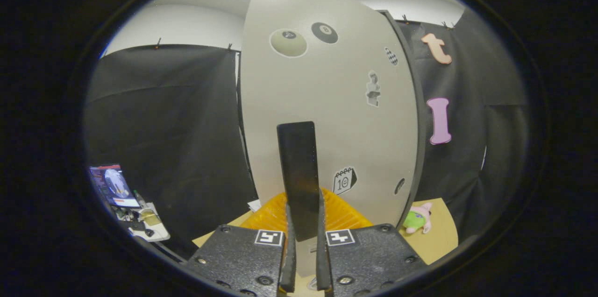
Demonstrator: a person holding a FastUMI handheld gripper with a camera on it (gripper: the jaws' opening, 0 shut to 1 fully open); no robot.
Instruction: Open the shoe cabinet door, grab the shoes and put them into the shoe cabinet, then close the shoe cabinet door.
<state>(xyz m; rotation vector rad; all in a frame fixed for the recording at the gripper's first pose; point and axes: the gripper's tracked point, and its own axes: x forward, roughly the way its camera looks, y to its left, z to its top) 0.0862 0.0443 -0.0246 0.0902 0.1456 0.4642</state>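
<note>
A plush toy (417, 219) lies on the tan table top (439, 236), beyond the fingers and to their right. A yellow ridged mat (273, 215) is just ahead of them. Far to their left stands a lit screen (112, 186) above a small cluttered tray (145, 224).

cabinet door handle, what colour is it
Black, seen in the gripper view: the handle on the pale cabinet door.

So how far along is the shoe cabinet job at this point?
In hand: the tool is clamped on the black handle of the white cabinet door. Done: nothing confirmable; whether this is the opening or closing pull cannot be told, and the orange ridged item below the handle is unidentifiable. Left: at least this door move.
</note>
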